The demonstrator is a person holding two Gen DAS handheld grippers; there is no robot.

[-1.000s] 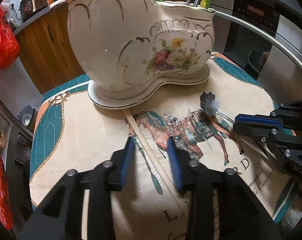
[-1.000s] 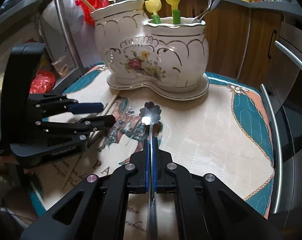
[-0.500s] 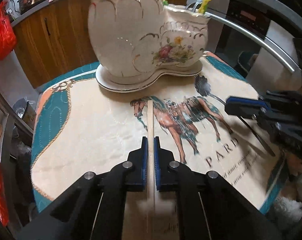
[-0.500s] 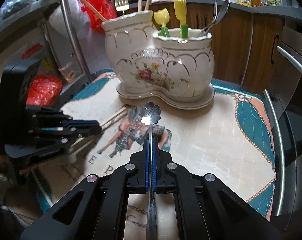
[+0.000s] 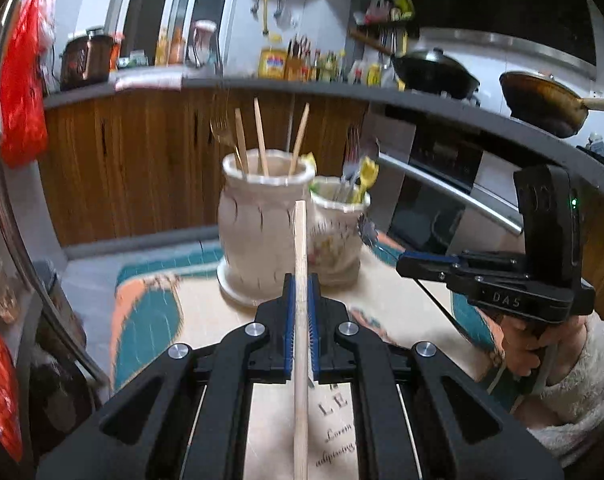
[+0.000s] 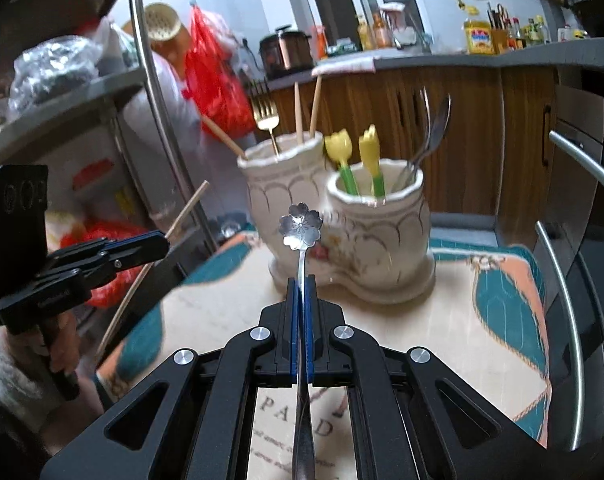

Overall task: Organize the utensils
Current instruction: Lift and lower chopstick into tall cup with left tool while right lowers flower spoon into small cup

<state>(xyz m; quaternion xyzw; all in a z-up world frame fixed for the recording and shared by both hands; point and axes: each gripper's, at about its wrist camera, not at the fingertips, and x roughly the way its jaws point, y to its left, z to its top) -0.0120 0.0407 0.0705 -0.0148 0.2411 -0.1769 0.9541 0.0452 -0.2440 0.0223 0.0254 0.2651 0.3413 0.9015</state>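
Left wrist: left tongs (image 5: 301,284) level, clamping chopstick (image 5: 300,320) above mat (image 5: 206,312).

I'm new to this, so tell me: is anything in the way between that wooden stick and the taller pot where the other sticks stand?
Nothing visible does. The left gripper holds the chopstick clear in front of the taller pot.

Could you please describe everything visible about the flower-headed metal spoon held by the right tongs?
The spoon looks like polished silver metal, with a five-petalled blossom head stamped with a small centre and a thin, slightly curved stem. The right tongs are shut on its stem, and the wider handle end runs back beneath them. It is lifted off the mat, head forward, in front of the cream ceramic holder without touching it.
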